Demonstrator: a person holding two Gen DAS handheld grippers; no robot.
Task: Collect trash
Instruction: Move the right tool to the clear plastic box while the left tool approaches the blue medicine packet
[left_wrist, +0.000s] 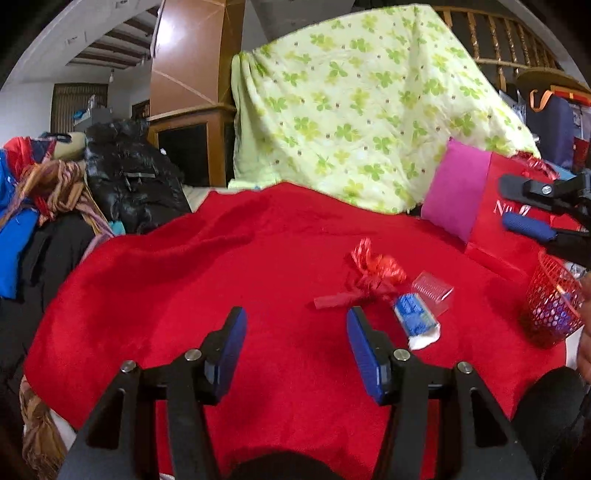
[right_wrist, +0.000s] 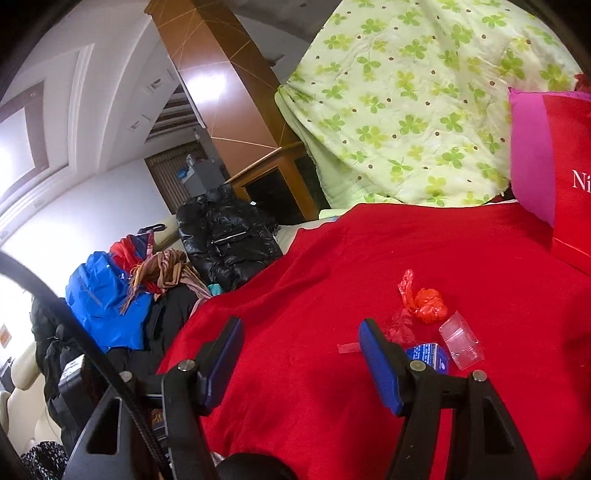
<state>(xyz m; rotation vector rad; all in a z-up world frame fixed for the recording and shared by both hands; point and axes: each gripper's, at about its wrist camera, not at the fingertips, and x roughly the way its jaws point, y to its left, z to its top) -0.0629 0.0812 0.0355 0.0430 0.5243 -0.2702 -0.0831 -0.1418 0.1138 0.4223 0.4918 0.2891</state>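
Fuzzy red blanket (left_wrist: 184, 280), crinkled red wrapper (left_wrist: 373, 273), ribbed clear box (left_wrist: 433, 288)

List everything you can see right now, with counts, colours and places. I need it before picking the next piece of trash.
Blanket: one, red, covers the surface.
Crumpled wrapper: one, red, mid-blanket.
Clear plastic case: one, right of the wrapper.
Blue-white packet: one, just in front of the case.
Mesh basket: one, red, far right.
Paper bag: one, red, behind the basket.
Pink cushion: one, beside the bag.
Clover sheet: one, green, draped behind.
Clothes pile: black, blue, striped, left.
Left gripper: open, empty.
Right gripper: open, empty.
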